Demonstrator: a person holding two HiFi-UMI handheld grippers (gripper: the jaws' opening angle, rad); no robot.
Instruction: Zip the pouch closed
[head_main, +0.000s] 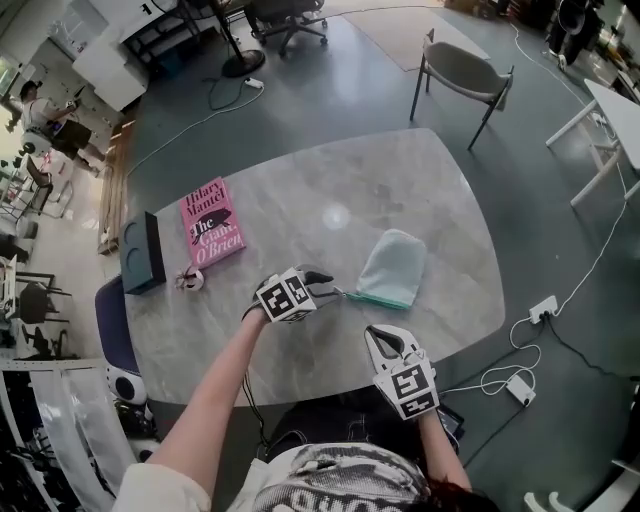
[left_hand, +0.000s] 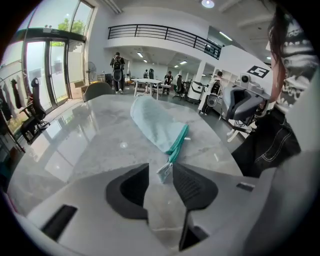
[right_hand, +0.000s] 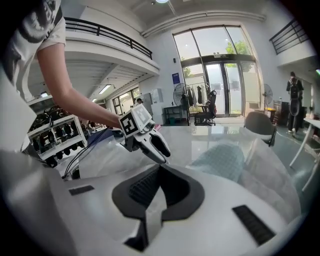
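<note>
The pouch is lying flat on the desk, just ahead of the left gripper, whose fingers are standing spread with the zipper tab between their tips. The right gripper is hovering nearby, its fingers pressing together on nothing.

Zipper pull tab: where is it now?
In the left gripper view the pull tab sits between the open jaws of the left gripper, at the near end of the pouch on the table.
</note>
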